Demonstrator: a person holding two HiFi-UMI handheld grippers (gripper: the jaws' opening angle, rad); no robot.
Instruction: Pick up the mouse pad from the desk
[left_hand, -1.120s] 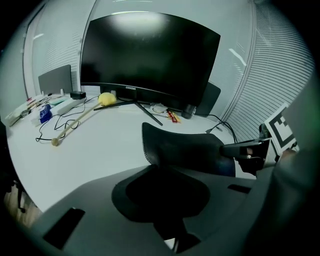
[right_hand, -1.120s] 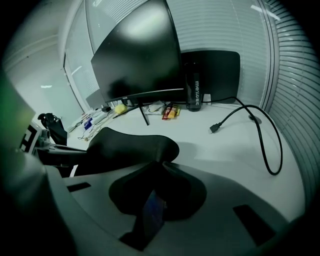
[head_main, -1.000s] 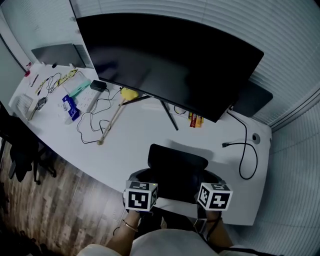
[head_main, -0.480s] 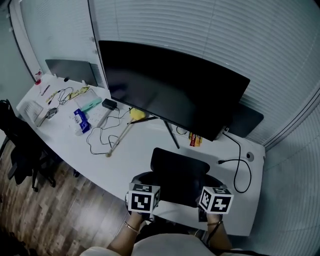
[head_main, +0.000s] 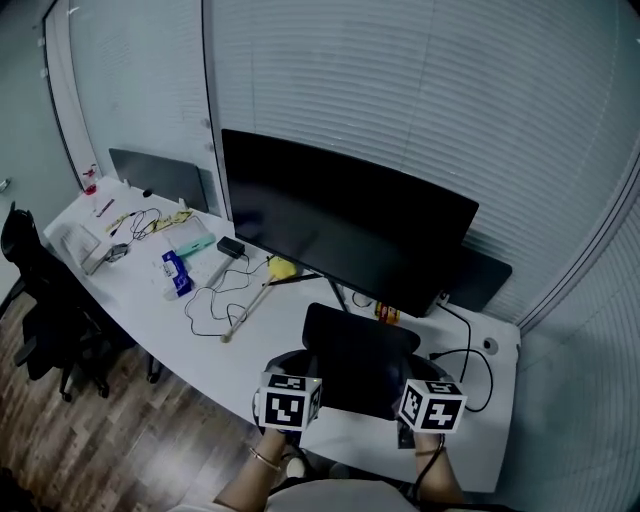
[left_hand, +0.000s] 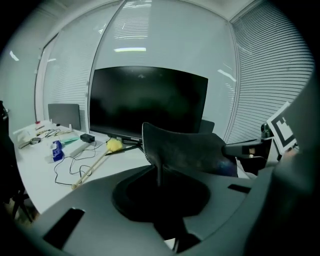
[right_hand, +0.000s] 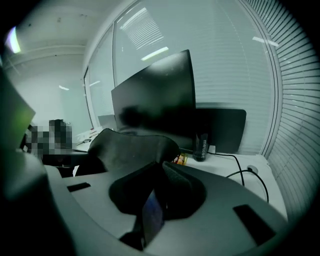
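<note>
The mouse pad (head_main: 360, 352) is held above the desk (head_main: 240, 352), at about six o'clock from the monitor (head_main: 340, 225). The left gripper (left_hand: 159, 181) has its fingers pinching the pad's near edge at roughly seven o'clock. The right gripper (right_hand: 156, 197) has its fingers clamped on the same edge at about five o'clock.

In the left gripper view the sheet rises from the pinch and curls over at its far edge, so it looks thin, soft and light rather than stiff. Weight should be no trouble, but flopping probably is: the free far side may droop or fold. Two holds well apart along one edge suit it, and the cloth-like face should give the fingers good friction.
</note>
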